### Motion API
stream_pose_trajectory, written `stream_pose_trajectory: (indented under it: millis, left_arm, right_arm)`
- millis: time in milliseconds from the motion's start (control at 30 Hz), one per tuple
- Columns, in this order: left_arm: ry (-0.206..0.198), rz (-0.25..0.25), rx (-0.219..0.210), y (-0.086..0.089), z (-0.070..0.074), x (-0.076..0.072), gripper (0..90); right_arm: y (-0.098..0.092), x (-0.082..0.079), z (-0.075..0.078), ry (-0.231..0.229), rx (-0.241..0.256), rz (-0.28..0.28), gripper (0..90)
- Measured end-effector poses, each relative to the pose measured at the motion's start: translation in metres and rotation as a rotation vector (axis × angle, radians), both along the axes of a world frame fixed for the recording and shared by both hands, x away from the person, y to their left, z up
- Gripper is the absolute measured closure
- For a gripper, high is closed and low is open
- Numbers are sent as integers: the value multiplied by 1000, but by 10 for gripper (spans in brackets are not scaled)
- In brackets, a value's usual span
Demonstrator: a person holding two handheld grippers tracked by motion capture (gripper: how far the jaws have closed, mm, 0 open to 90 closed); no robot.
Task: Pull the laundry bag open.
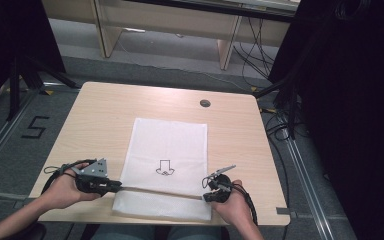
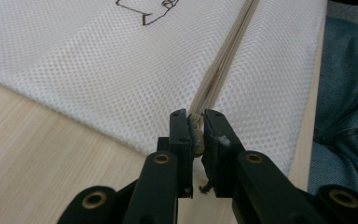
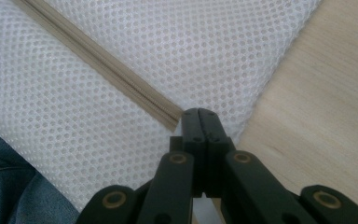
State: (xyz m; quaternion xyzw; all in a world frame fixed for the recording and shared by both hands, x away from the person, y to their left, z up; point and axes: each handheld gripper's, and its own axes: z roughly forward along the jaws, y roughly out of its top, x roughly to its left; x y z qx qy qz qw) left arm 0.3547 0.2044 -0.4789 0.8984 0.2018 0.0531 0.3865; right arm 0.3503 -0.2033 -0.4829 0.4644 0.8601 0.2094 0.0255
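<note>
A white mesh bag [image 1: 167, 150] with a small black drawing lies flat on the wooden table [image 1: 100, 110]. A beige zipper [image 1: 160, 191] runs across it near the front edge. My left gripper [image 1: 119, 186] is at the zipper's left end. In the left gripper view it [image 2: 196, 126] is shut on the small zipper pull [image 2: 197, 137], and the zipper [image 2: 223, 60] stretches away from the jaws. My right gripper [image 1: 206, 196] is at the bag's right end. In the right gripper view it [image 3: 199, 114] is shut on the mesh just past the zipper's end [image 3: 170, 116].
A round cable grommet [image 1: 205, 103] sits near the table's far edge. The bag's front part reaches the table's near edge, with the person's jeans [image 2: 349, 93] just beyond. Bare wood lies left and right of the bag. Dark curtains and cables flank the table.
</note>
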Motion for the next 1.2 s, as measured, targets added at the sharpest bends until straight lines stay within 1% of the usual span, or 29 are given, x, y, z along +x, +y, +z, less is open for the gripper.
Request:
stream_pose_trajectory:
  millis: [33, 67, 100, 133, 200, 233, 267, 333, 367, 400, 433, 467, 500, 533, 567, 667, 700, 733, 800, 833, 933, 967, 1000, 1033, 1067, 1133, 1167, 1200]
  left_arm:
    - [8, 6, -8, 2, -1, 0, 820]
    - [3, 0, 0, 4, -1, 1, 820]
    - [10, 18, -1, 6, -1, -1, 820]
    - [13, 18, -8, 7, -2, 0, 820]
    - [8, 20, -1, 10, -2, -1, 820]
    - [23, 29, -18, 11, -3, -1, 820]
    - [17, 26, -5, 11, -3, -1, 820]
    - [15, 28, 1, 14, -4, -1, 820]
    - [20, 37, -4, 15, -5, -2, 820]
    - [8, 42, 8, 17, -5, -1, 820]
    - [15, 48, 3, 18, -6, -1, 820]
    - [26, 58, -14, 19, -8, -2, 820]
    - [20, 55, -4, 21, -7, -1, 820]
    - [22, 57, -8, 21, -7, -1, 820]
    - [16, 55, -3, 21, -6, -1, 820]
    - [28, 65, -11, 21, -8, -1, 820]
    - [30, 57, -2, 22, -8, 0, 820]
    - [17, 44, 6, 22, -8, 1, 820]
    - [38, 63, -2, 21, -11, -1, 820]
    - [31, 57, 14, 21, -10, -1, 819]
    - [42, 61, 14, 21, -12, -1, 820]
    - [44, 49, 25, 21, -13, 0, 819]
    - [46, 47, 6, 20, -13, -1, 818]
    - [53, 47, 2, 20, -14, -1, 818]
    - [64, 55, 4, 20, -15, -1, 818]
    - [47, 47, 27, 20, -14, -1, 817]
    - [47, 46, 26, 20, -14, -1, 816]
    - [57, 59, 4, 19, -15, -2, 816]
  right_arm:
    - [0, 0, 0, -1, 0, -1, 900]
    - [0, 0, 0, 1, 0, -3, 900]
    - [0, 0, 0, 0, 0, -1, 900]
    - [0, 0, 0, 0, 0, -1, 900]
    - [0, 0, 0, 0, 0, -1, 900]
    - [0, 0, 0, 0, 0, -1, 900]
    - [0, 0, 0, 0, 0, -1, 900]
    - [0, 0, 0, 0, 0, 0, 900]
    - [0, 0, 0, 0, 0, 0, 900]
    - [0, 0, 0, -1, 0, -1, 900]
    - [0, 0, 0, 2, 3, -3, 900]
    - [0, 0, 0, 2, 2, -3, 900]
    - [0, 0, 0, 2, 3, -5, 900]
    - [0, 0, 0, 1, 2, -6, 900]
    - [0, 0, 0, 1, 2, -5, 900]
    - [0, 0, 0, 1, 3, -3, 900]
    - [0, 0, 0, 0, 2, -3, 900]
    - [0, 0, 0, 1, 2, -3, 900]
    - [0, 0, 0, 0, 2, -2, 900]
    - [0, 0, 0, 0, 2, -1, 900]
    - [0, 0, 0, 0, 1, 1, 900]
    - [0, 0, 0, 0, 0, 2, 900]
    - [2, -2, 1, 26, 7, -23, 900]
    - [3, -2, 1, 22, 2, -21, 900]
    - [1, -1, 0, -5, -7, 4, 900]
    - [1, -1, 1, -6, -9, 4, 900]
    - [2, -1, 1, -8, -11, 1, 900]
    - [2, -1, 1, -6, -12, -2, 900]
